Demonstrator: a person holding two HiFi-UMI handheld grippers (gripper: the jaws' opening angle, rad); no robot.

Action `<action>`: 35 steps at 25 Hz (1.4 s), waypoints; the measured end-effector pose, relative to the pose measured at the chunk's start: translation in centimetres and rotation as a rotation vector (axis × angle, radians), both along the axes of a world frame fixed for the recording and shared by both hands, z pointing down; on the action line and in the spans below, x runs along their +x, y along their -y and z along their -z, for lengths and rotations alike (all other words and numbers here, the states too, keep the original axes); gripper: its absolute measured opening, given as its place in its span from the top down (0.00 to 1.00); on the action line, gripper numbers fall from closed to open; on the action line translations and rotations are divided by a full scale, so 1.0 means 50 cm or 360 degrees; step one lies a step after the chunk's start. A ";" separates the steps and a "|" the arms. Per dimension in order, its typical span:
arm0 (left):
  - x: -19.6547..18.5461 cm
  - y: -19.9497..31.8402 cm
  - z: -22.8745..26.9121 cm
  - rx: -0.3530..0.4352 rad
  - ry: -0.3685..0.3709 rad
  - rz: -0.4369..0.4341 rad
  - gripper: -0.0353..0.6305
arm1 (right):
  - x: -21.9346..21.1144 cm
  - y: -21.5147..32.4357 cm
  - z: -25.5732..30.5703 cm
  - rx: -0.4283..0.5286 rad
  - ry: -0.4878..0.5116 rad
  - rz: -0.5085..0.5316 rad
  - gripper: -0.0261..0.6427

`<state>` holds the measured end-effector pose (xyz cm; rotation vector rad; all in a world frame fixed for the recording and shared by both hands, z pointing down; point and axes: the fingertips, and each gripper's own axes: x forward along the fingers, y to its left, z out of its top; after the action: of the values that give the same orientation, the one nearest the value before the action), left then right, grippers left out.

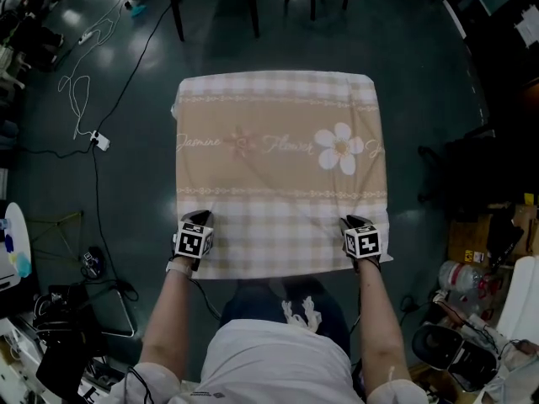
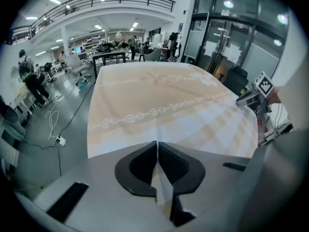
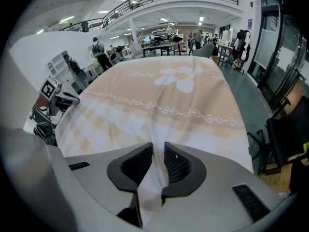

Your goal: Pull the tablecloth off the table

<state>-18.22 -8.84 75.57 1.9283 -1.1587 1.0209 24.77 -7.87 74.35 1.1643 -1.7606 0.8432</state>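
Dark floor (image 1: 421, 74) surrounds tablecloth (image 1: 278, 175); left gripper (image 1: 199, 218) and right gripper (image 1: 354, 223) each pinch its near edge between fingers (image 2: 137, 168).

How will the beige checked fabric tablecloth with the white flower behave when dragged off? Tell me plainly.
Probably floppy: the beige checked fabric tablecloth bunches into a fold between the jaws of the left hand-held gripper and the right hand-held gripper. Likely light: it looks thin and hangs down at its edges. It should slide easily, as nothing rests on it.
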 end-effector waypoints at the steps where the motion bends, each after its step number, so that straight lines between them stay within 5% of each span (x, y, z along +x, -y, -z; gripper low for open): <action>1: -0.001 -0.005 -0.001 -0.0010 -0.0002 0.0016 0.92 | -0.004 -0.006 0.000 -0.0014 0.0035 -0.0020 0.84; 10: 0.034 -0.091 -0.001 -0.0181 -0.0045 -0.0063 0.93 | -0.042 -0.075 -0.001 -0.0120 0.0206 -0.0012 0.90; 19: 0.057 -0.177 -0.011 -0.0326 0.0037 -0.0186 0.93 | -0.047 -0.167 -0.008 -0.0274 0.0267 0.0143 0.92; 26: 0.058 -0.232 -0.012 -0.0426 -0.0085 -0.0118 0.93 | -0.045 -0.212 -0.007 -0.0418 0.0261 0.0354 0.92; 31: 0.059 -0.229 -0.002 -0.0403 -0.0016 -0.0089 0.93 | -0.019 -0.125 0.046 -0.0248 0.0241 0.0424 0.89; 35: 0.057 -0.223 -0.009 -0.0387 0.0001 -0.0032 0.93 | 0.009 0.032 0.089 -0.0059 0.0293 0.0279 0.66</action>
<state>-15.37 2.30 76.03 1.7504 -0.9683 1.1186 25.23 -9.48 69.90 0.9161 -1.9562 0.8960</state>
